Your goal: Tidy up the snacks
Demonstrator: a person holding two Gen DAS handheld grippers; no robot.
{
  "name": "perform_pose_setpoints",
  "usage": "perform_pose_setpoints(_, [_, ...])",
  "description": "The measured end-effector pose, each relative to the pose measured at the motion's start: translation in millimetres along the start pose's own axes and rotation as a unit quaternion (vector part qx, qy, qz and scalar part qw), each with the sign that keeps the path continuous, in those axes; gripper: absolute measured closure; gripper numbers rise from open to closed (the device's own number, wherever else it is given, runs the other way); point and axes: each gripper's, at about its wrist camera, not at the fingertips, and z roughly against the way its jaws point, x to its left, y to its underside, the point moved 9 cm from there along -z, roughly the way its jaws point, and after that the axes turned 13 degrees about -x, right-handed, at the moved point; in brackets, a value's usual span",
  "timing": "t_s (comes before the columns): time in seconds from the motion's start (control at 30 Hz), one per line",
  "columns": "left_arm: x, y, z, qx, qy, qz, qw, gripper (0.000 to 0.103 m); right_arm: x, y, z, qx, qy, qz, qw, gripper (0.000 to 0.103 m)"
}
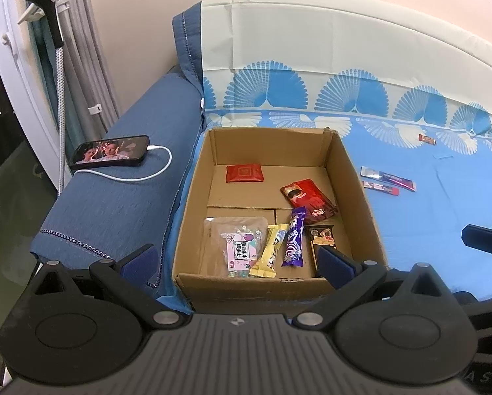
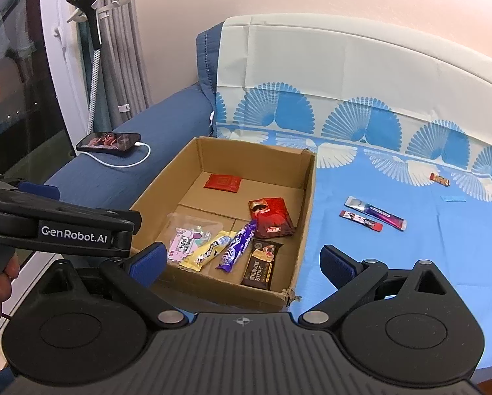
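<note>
Box: one cardboard box [image 2: 307,197] on the blue sheet [image 2: 410,263], six snacks inside.
Snacks outside: three on the sheet, two sticks [image 2: 374,215] together, one small piece [image 2: 439,179] apart, perhaps candy.
Left gripper [image 1: 236,260]: jaws apart, empty.
Right gripper [image 2: 242,261]: jaws apart, empty.
Phone [image 1: 110,155]: one, charging.

Open cardboard box [image 2: 307,197] sits on the blue sheet, six snacks flat inside: red packet [image 2: 222,182], red pouch [image 2: 272,217], pink bag [image 2: 188,235], yellow bar [image 2: 206,253], purple bar [image 2: 237,247], brown bar [image 2: 261,263]. Three wrappers [image 2: 372,217] lie outside.
</note>
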Motion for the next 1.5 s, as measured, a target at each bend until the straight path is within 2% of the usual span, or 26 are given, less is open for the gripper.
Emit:
perform_pose_setpoints(0.93, [-43.9, -14.8, -12.3, 0.001, 0.013, -0.032, 0.9994, 0.000, -54.8, 11.9, 0.6, 0.006, 0.028, -0.053, 0.998, 0.004])
perform_pose_setpoints(1.5, [-102.0, -36.9, -37.4, 0.001, 0.037, -0.061, 0.9975, 0.000, -111.7, 26.7, -6.2, 0.020, 0.065, -0.099, 0.993, 0.003])
